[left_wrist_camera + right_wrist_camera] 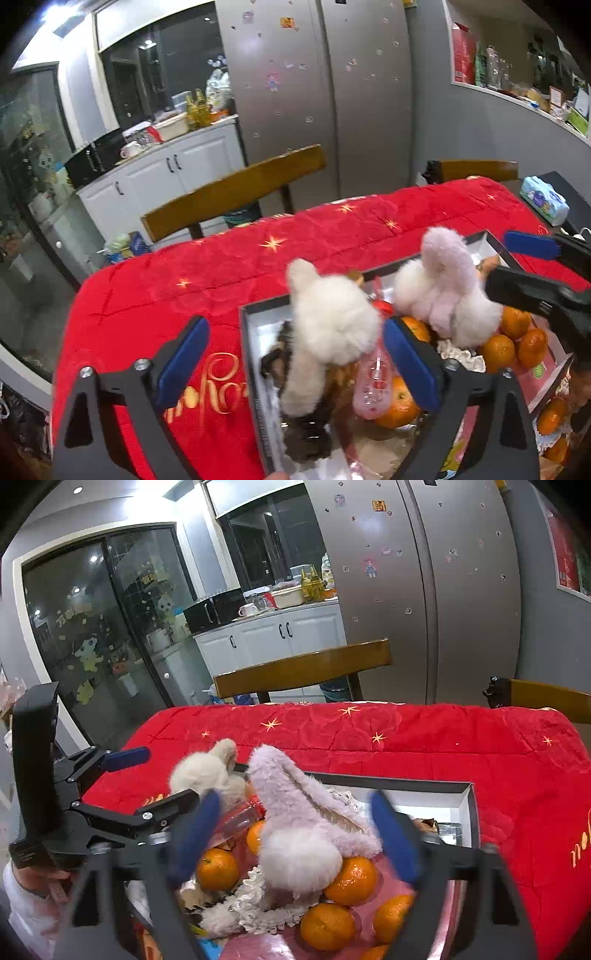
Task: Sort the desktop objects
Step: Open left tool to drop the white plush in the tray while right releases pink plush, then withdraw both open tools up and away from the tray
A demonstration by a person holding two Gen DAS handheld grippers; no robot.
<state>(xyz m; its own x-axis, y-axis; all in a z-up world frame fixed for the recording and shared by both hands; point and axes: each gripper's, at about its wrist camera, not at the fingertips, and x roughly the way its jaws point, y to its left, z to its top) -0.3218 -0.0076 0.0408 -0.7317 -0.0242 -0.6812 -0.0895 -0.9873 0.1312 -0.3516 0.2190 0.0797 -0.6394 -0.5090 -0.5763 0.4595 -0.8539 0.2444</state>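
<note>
A dark-rimmed box (247, 325) (469, 805) on the red quilted table holds a cream plush toy (328, 332) (207, 771), a pale pink plush rabbit (450, 280) (306, 823), several oranges (513, 339) (354, 882), a clear pink bottle (373, 384) (240, 819) and lace cloth (258, 904). My left gripper (295, 365) is open, hovering over the cream plush with its jaws wide on either side. My right gripper (295, 838) is open, its jaws flanking the pink rabbit. It also shows in the left wrist view (532, 258).
The red cloth (221, 266) (443, 746) covers the table. Two wooden chairs (236, 188) (303, 668) stand at the far edge. A tissue pack (543, 199) lies at the far right corner. A fridge and kitchen cabinets stand behind.
</note>
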